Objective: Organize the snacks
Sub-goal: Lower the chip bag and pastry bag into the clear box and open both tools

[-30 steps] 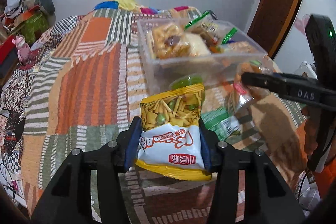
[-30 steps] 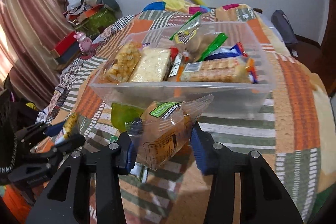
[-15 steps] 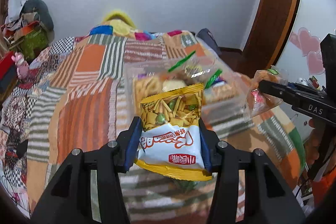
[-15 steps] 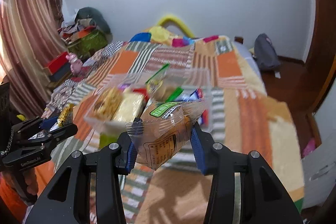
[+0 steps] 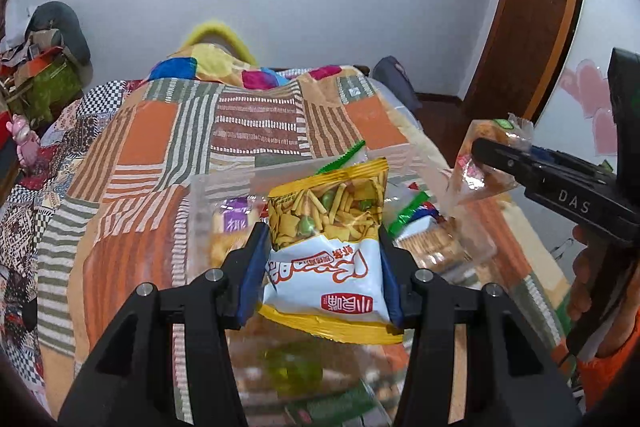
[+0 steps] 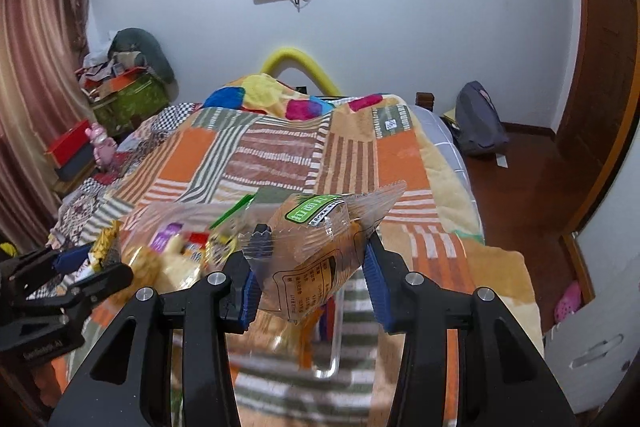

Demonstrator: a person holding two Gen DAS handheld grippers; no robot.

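Observation:
My left gripper (image 5: 322,259) is shut on a yellow and white bag of mixed crisps (image 5: 326,247), held up over the clear plastic snack box (image 5: 200,195) on the bed. The box holds several wrapped snacks, blurred here. My right gripper (image 6: 312,267) is shut on a clear-wrapped bread bun with a green label (image 6: 316,247), also above the box (image 6: 336,339). In the left wrist view the right gripper (image 5: 500,157) shows at the right edge with the bun (image 5: 476,171). The left gripper (image 6: 96,263) shows at the left edge of the right wrist view.
A patchwork blanket (image 5: 160,147) in orange, brown and grey stripes covers the bed. A green packet (image 5: 296,371) lies on it below the left gripper. Clutter and a pink toy (image 6: 102,147) sit to the left, a grey backpack (image 6: 478,127) on the floor to the right.
Both grippers rose with their snacks and moved over the box, which now sits lower in each view. More of the wall and screen shows.

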